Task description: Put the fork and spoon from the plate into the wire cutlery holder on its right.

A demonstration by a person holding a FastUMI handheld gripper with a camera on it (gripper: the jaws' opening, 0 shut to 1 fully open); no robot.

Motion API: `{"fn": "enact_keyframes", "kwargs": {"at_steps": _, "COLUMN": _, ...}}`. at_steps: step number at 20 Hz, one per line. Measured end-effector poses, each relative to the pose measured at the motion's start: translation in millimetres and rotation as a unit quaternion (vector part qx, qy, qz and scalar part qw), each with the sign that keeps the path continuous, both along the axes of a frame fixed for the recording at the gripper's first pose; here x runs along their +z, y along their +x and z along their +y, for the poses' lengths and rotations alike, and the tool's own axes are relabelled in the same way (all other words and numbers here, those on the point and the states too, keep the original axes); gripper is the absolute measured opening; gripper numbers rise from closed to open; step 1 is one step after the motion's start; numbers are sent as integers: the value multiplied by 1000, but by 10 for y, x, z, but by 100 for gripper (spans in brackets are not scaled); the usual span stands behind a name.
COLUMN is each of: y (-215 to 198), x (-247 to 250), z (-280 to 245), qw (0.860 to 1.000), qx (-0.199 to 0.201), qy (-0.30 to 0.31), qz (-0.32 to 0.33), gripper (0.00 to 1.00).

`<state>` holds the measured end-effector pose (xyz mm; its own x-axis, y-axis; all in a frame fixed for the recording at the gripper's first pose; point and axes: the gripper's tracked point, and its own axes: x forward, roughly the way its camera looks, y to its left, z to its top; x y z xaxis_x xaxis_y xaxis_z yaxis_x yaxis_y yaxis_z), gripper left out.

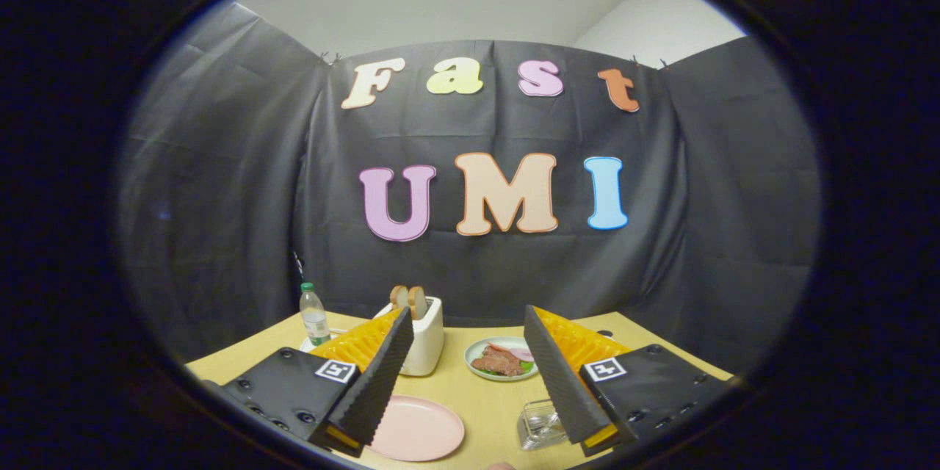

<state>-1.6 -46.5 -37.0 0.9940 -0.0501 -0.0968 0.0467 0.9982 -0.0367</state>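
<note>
The claw (466,389) stands wide open and empty, its two ribbed fingers (374,382) splayed apart above the counter (485,396), touching nothing. Between the fingers and just below them lie the task's things: a pink plate (418,429) beside the left finger, and to its right a wire holder (540,422), partly behind the right finger. The plate looks bare from here; no fork or spoon can be made out on it, and something pale and shiny sits inside the holder, too small to tell whether it is cutlery. So the step in hand is hard to judge: either the claw is held high before the first reach, or the cutlery is already in the holder. If a piece is left on the plate, the next move calls for tipping the claw down toward the plate, lining the fingers across the handle and closing low on it, since a flat piece on a smooth plate gives little to bite. Beyond the fingers stands a white toaster (426,341) with two slices of bread (409,299) in its slots, a small plate of food (503,360) to its right, and a clear bottle (314,316) with a green cap to its left. The counter is pale wood. Black cloth walls the booth behind it, with a white ceiling above.
</note>
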Motion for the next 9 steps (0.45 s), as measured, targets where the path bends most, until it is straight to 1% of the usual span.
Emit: {"fn": "enact_keyframes", "kwargs": {"at_steps": 9, "y": -10, "x": 70, "z": -55, "qw": 1000, "qx": 8, "qy": 2, "qz": 1, "gripper": 96}}
